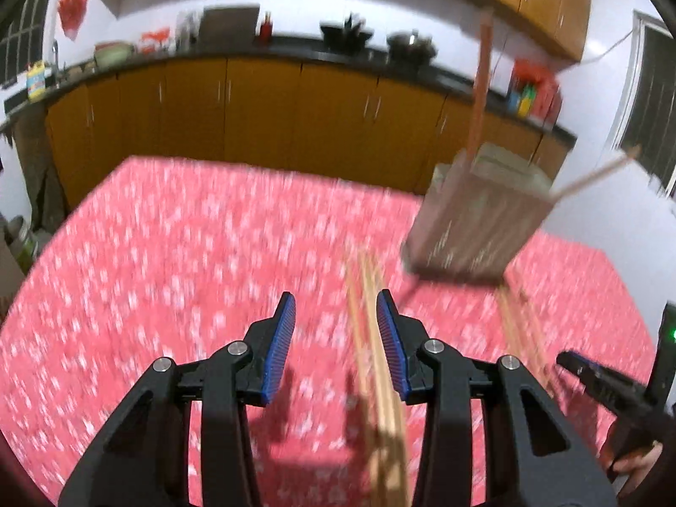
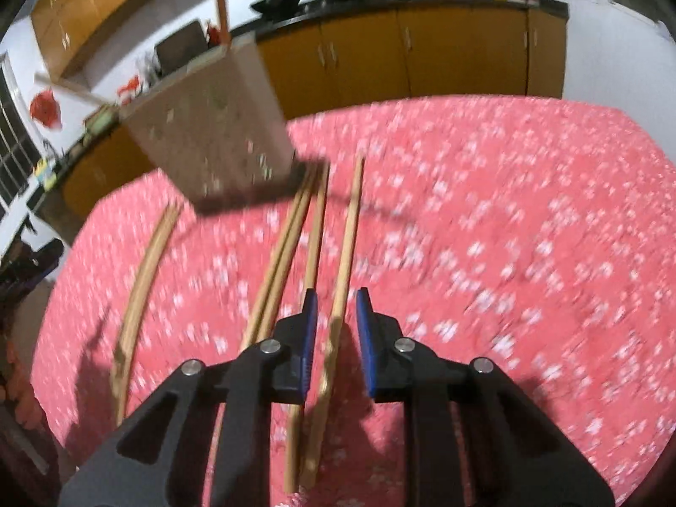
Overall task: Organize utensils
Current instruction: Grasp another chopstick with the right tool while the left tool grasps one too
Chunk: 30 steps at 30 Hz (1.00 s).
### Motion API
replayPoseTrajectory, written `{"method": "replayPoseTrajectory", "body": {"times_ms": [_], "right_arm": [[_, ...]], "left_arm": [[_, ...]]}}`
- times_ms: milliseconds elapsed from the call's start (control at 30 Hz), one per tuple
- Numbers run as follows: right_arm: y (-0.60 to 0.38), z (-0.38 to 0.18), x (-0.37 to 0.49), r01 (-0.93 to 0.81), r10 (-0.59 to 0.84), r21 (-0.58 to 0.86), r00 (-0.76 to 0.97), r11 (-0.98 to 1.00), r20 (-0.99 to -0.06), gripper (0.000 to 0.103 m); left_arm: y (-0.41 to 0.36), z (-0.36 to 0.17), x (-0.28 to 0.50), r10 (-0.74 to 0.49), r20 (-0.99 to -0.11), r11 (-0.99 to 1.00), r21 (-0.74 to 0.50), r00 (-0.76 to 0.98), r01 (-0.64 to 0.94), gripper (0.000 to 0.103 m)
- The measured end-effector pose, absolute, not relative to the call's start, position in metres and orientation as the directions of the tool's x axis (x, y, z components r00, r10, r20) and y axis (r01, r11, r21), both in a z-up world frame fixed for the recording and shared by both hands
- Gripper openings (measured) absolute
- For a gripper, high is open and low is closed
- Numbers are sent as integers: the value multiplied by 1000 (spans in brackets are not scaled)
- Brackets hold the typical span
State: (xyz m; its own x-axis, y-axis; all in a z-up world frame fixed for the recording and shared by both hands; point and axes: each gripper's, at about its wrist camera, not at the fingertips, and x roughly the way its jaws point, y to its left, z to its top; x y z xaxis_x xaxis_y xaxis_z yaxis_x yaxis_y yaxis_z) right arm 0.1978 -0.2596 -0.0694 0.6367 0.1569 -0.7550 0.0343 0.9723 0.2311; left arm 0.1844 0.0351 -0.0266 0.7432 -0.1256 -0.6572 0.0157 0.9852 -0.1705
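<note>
- Left wrist view: left gripper [image 1: 336, 306] low over the bench [image 1: 169, 253], covered in a red cloth with small white flowers; jaws moderately apart, blue ribbed pads facing each other.
- Between those jaws, nearer the right pad, a blurred bundle of wooden chopsticks [image 1: 372, 338] lying flat on the cloth, running from 6 o'clock toward 12; whether a pad touches them cannot be told through the blur.
- At 2 o'clock, a grey perforated utensil holder [image 1: 473, 219] standing on the bench, with a reddish stick [image 1: 481, 84] upright inside and a pale stick [image 1: 600, 177] slanting out over its right rim.
- More chopsticks [image 1: 519, 329] on the cloth below the holder; only here, the right gripper [image 1: 587, 374] seen from outside at 4 o'clock, a hand [image 1: 633, 460] behind it and a small green light at the edge.
- Right wrist view: holder [image 2: 211, 135] at 11 o'clock; a lone chopstick pair [image 2: 139, 287] at 9 o'clock, then a pair [image 2: 283, 262] and a single one [image 2: 314, 245] toward centre.
- Right gripper [image 2: 336, 304] with jaws narrow, one chopstick [image 2: 346, 253] lying in the slim gap, pads not seen pressing it.
- Beyond the bench, orange cabinets [image 2: 422, 50] and a dark counter with black pots.
- No readable writing or brand in either view; all blurred.
</note>
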Motion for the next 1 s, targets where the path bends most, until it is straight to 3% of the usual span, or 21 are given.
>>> {"method": "replayPoseTrajectory", "body": {"times_ms": [67,167,367,567,767,1000], "right_arm": [[-255,-80,201,34,137,200,614,979,-778,19],[-252,-87,199,31,101,151,609,988,-786,9],[-275,-86,196,117,33,134,622,984,-782,8],[-270,-82,195,106,12,100,625,989,-780,8],[-270,-81,197,101,12,97,626,990,-780,8],[-262,-84,195,81,-4,61,633,995,-774,10]], "left_arm": [[37,-45,181,-138,-691,984,-180,709,16,40],[40,-65,177,-167,-715,979,-200,679,30,37],[34,-82,170,-254,-735,962,-260,628,85,24],[19,-86,169,-272,-746,962,-232,608,145,20],[9,-93,172,-193,-779,981,-139,596,136,11],[9,-94,181,-151,-783,988,-98,604,120,8]]}}
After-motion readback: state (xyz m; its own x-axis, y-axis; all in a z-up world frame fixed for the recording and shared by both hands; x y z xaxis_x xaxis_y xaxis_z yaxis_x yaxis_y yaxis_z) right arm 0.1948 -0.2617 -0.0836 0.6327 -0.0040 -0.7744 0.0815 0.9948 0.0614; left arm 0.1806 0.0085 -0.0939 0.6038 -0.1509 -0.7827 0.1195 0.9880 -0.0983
